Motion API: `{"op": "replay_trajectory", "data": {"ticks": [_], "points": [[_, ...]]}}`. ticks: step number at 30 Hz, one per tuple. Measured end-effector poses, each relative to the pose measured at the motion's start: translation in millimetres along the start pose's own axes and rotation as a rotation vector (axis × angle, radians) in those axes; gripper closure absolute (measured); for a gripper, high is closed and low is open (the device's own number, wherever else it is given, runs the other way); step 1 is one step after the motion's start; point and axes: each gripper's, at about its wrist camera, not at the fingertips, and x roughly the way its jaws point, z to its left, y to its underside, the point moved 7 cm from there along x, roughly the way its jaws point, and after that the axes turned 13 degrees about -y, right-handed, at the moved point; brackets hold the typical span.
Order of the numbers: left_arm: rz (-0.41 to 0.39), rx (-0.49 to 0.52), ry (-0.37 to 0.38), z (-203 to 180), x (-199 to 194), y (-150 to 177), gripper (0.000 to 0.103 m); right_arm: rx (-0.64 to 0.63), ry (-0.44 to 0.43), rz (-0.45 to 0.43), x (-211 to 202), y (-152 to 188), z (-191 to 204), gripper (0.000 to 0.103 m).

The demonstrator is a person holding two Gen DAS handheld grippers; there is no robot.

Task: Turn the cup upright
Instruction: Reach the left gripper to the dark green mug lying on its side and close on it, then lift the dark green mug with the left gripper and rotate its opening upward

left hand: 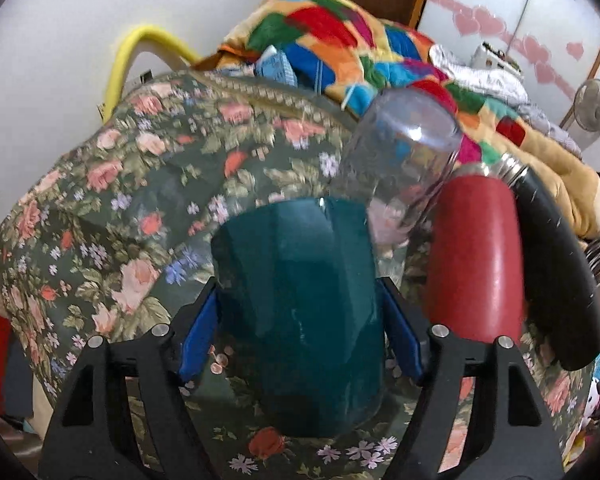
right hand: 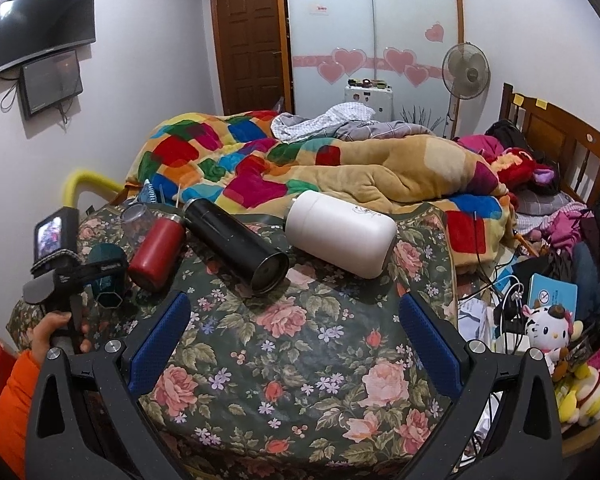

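A dark teal cup [left hand: 300, 312] lies on its side on the floral cover [left hand: 112, 200]. My left gripper [left hand: 300, 336] has its blue pads on both sides of the cup and is shut on it. In the right wrist view the teal cup [right hand: 108, 276] shows at the far left, held by the left gripper [right hand: 96, 276]. My right gripper [right hand: 296, 328] is open and empty above the floral cover [right hand: 292, 360], well to the right of the cup.
A clear glass [left hand: 404, 160], a red bottle [left hand: 476, 256] and a black flask [left hand: 556, 264] lie right of the teal cup. A white flask [right hand: 340, 232] lies further right. A patchwork blanket [right hand: 260, 168] is heaped behind. Toys and cables clutter the right edge.
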Motion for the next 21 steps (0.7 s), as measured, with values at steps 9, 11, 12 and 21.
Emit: {"op": "replay_trajectory", "data": {"ticks": [9,11,12,21], "points": [[0.004,0.044,-0.012,-1.7,-1.9,8.7,0.031,-0.035,0.007,-0.023,-13.6,-2.8,9.6,0.0],[0.011,0.049,-0.004,1.0,-5.3,14.2,0.031,-0.04,0.01,-0.029,-17.4,-3.4,10.6,0.0],[0.012,0.046,-0.003,3.6,-8.1,17.4,0.031,-0.042,0.011,-0.032,-19.4,-3.6,11.3,0.0],[-0.053,0.071,0.028,19.4,-58.9,40.4,0.032,-0.058,-0.004,-0.057,-34.1,-1.0,21.6,0.0]]}}
